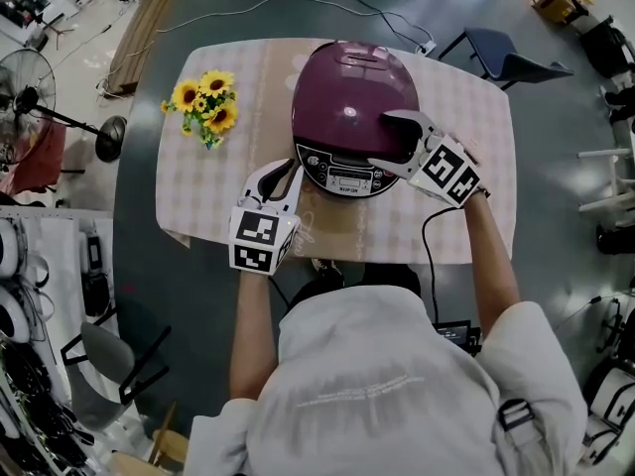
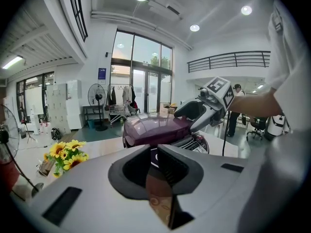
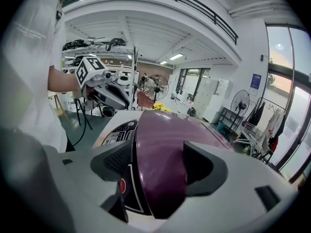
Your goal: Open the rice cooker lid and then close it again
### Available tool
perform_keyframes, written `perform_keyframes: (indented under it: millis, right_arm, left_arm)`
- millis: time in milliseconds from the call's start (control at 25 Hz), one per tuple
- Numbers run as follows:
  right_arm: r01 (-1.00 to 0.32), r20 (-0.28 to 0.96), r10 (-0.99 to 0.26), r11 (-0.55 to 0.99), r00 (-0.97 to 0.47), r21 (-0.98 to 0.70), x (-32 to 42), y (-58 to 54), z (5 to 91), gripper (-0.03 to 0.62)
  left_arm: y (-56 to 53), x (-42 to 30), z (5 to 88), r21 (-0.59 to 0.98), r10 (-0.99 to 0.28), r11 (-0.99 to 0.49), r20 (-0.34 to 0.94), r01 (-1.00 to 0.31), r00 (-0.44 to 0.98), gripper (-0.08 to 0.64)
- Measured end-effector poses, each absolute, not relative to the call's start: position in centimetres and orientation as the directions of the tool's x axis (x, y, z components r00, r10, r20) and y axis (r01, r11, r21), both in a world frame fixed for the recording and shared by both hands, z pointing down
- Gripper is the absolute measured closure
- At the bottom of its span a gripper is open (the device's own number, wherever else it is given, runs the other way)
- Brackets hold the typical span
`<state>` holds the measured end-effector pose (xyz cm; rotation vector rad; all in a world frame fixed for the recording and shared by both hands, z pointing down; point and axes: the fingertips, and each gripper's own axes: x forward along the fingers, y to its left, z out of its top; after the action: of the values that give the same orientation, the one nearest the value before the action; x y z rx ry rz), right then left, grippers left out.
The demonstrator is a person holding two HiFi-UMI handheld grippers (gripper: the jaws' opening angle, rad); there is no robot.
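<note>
**Head view.** The rice cooker (image 1: 352,107) stands at the table's (image 1: 466,216) centre, toward 12 o'clock. Its purple lid (image 1: 347,87) is down. The control panel (image 1: 342,178) faces you at 6 o'clock, and sunflowers (image 1: 206,102) lie at the cooker's 9 o'clock. Your right gripper (image 1: 382,142) sits on the cooker's front at 4 o'clock, 1 finger on top of the lid and 1 on the front face. Your left gripper (image 1: 281,172) hangs over the cloth at the cooker's 7 o'clock, apart from it.

**Left gripper view.** The jaws stand a narrow slit apart. Only tablecloth shows through the slit, so they hold nothing. The cooker is at 12 o'clock beyond them.

**Right gripper view.** The jaws are spread wide astride the lid's front lip, and purple fills the gap. A red spot (image 3: 122,185) sits by the lower-left pad. No clamping shows.

**Step.** With the lid shut and the right gripper at the front catch, I judge that you are on the opening step. The next move calls for freeing the catch, then lifting the front lip toward 12 o'clock on its rear hinge. Bring the left gripper against the body if the cooker skates on the cloth.
</note>
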<state>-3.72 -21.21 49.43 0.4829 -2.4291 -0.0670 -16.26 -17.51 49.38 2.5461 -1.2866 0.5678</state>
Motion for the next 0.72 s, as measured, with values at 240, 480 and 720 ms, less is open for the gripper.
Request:
perform_keyframes:
  millis: [240,480,720]
  right_arm:
    - [-0.342,0.589,-0.354,0.93,-0.726,0.137,-3.6,-21.2,50.0,0.261]
    - [-0.344,0.598,-0.343,0.932,-0.724,0.117,-3.6,-21.1,50.7,0.261]
    - [-0.364,0.579,-0.358,0.925,-0.732,0.112,-3.1,-21.7,50.8,0.287]
  left_arm:
    - [-17.6,-15.9,49.9,0.042,-0.712,-0.59,0.444,-0.806,0.545,0.508]
    - [-17.7,-15.9,50.1,0.042,-0.707,-0.59,0.454,-0.806,0.542,0.508]
    - [-17.6,-15.5,50.6,0.056,-0.698,-0.595,0.459,-0.802,0.55,0.508]
